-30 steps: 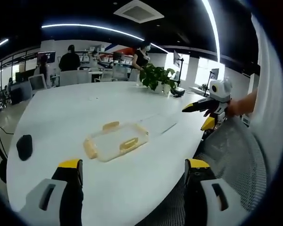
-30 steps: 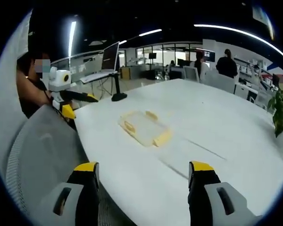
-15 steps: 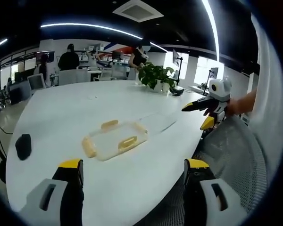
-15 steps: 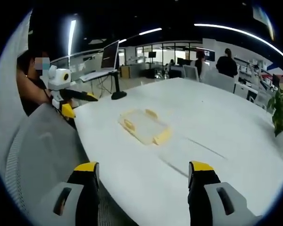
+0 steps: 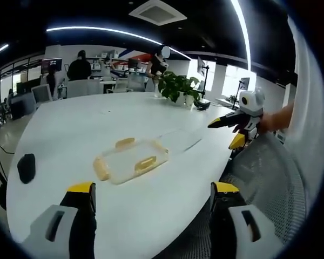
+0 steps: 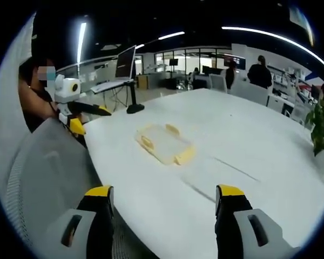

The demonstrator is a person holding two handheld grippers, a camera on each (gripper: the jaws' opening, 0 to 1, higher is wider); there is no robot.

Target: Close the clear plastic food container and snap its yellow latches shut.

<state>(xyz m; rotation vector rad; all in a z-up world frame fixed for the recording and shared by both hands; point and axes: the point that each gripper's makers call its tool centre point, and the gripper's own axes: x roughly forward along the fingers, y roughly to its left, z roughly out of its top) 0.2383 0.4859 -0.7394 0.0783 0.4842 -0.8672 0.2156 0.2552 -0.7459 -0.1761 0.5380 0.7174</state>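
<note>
The clear plastic container (image 5: pixel 130 161) with yellow latches (image 5: pixel 102 169) sits on the white table (image 5: pixel 70 124), ahead of my left gripper (image 5: pixel 153 190), which is open and empty. A flat clear lid (image 5: pixel 179 141) lies beside it on the right. In the right gripper view the container (image 6: pixel 163 143) is ahead and slightly left, with the lid (image 6: pixel 218 171) just right of it. My right gripper (image 6: pixel 164 192) is open and empty, well short of both. Each gripper appears in the other's view, held over the chair: right gripper (image 5: pixel 229 131), left gripper (image 6: pixel 90 120).
A grey mesh chair back (image 5: pixel 267 178) sits between me and the table edge, also the chair back (image 6: pixel 40 178). A black mouse-like object (image 5: pixel 27 167) lies at the table's left. A potted plant (image 5: pixel 177 86) stands at the far end. People sit at desks behind.
Both views have drifted very slightly. The container, the lid and both open grippers stand as before.
</note>
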